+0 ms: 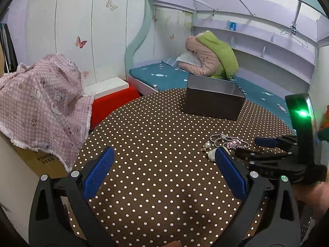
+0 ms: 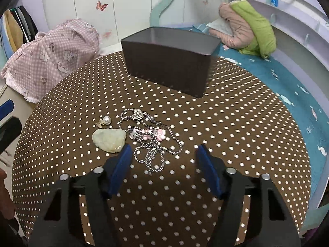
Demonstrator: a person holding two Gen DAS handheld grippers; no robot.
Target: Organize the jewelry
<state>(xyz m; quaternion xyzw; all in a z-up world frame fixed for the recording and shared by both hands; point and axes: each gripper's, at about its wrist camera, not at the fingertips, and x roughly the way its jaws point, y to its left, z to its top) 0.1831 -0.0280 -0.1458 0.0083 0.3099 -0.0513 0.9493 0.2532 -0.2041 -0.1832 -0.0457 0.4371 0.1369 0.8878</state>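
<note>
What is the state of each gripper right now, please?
Left gripper: open, holding nothing.
Right gripper: open, holding nothing; the chain lies between its fingers, not gripped.

One dark box (image 2: 168, 70) stands on one dotted table (image 2: 236, 127). Jewelry counted: one silver chain (image 2: 156, 144), one pearl earring (image 2: 107, 120), one pale stone pendant (image 2: 109, 140), one pink charm (image 2: 153, 134).
</note>
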